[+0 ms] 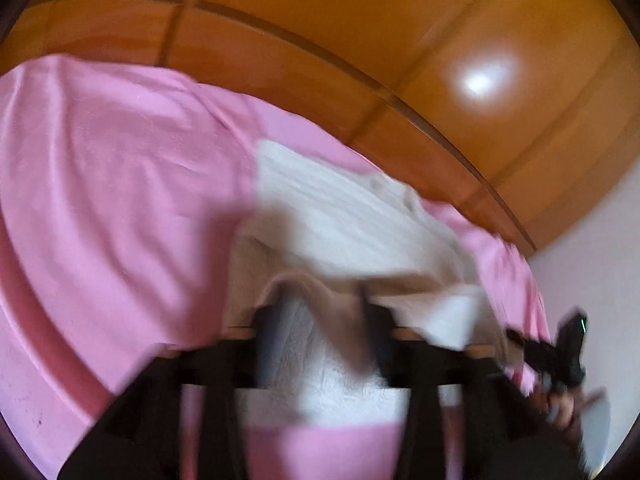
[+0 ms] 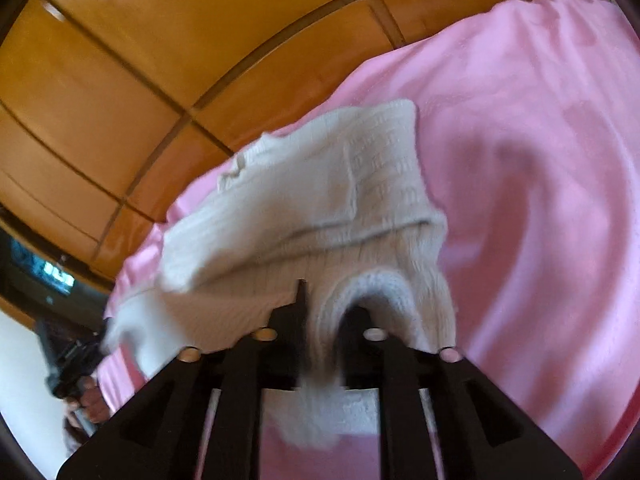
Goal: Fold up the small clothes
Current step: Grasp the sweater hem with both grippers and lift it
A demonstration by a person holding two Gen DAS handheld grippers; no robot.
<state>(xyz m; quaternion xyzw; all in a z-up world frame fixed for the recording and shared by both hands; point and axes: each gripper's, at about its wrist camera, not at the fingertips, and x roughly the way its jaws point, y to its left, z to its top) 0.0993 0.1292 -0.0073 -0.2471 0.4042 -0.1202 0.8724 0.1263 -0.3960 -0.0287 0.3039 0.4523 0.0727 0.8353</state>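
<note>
**Cream knit garment lifted between 2 grippers over a pink bed**

A small cream knitted garment (image 1: 340, 216) hangs partly raised above a bed covered in a pink sheet (image 1: 112, 184). Its far part still lies on the sheet, close to the glossy orange wooden panelling (image 1: 360, 32) behind the bed, while its near edge is drawn up toward both cameras. Both views are smeared by motion blur.

In the left wrist view, the left gripper (image 1: 320, 312) has its jaws partly spread, with a thick fold of the knit bunched between them; the cloth fills the gap and drapes down past the fingers, so the jaws appear to pinch the garment. At the right edge of that view the other black tool and the hand holding it (image 1: 560, 404) can be seen against a white wall.

In the right wrist view, the right gripper (image 2: 326, 304) has its jaws closer together, clamped on a ribbed hem of the same garment (image 2: 320, 184), which arches over one finger and trails down between the 2 fingers. At the lower left of that view the left tool and the person's hand (image 2: 90, 400) show. A dark screen (image 2: 56, 276) with pale blue shapes sits at the left edge; nothing on it can be read, and no brand, label or writing is legible anywhere
</note>
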